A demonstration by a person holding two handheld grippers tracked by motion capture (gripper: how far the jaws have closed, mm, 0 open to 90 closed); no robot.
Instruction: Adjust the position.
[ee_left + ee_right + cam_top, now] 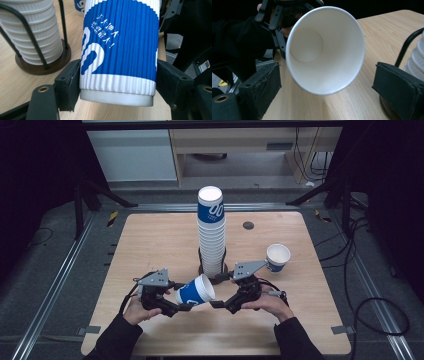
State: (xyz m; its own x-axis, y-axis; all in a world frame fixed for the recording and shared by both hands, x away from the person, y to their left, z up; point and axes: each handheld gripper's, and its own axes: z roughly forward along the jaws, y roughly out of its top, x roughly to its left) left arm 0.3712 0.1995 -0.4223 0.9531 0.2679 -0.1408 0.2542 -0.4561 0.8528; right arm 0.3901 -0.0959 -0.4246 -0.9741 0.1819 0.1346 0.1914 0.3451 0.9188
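High view overhead facing forward, both gripper views close on cup (196,291)

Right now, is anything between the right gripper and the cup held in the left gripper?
Nothing visible. The cup's open mouth faces the right gripper, whose open jaws flank the rim without touching; the left gripper clamps its base.

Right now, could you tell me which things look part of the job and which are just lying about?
In use:
- left gripper, clamping the tilted blue cup
- right gripper, open at its mouth
- cup stack in its holder

Lying about:
- loose cup
- table grommet
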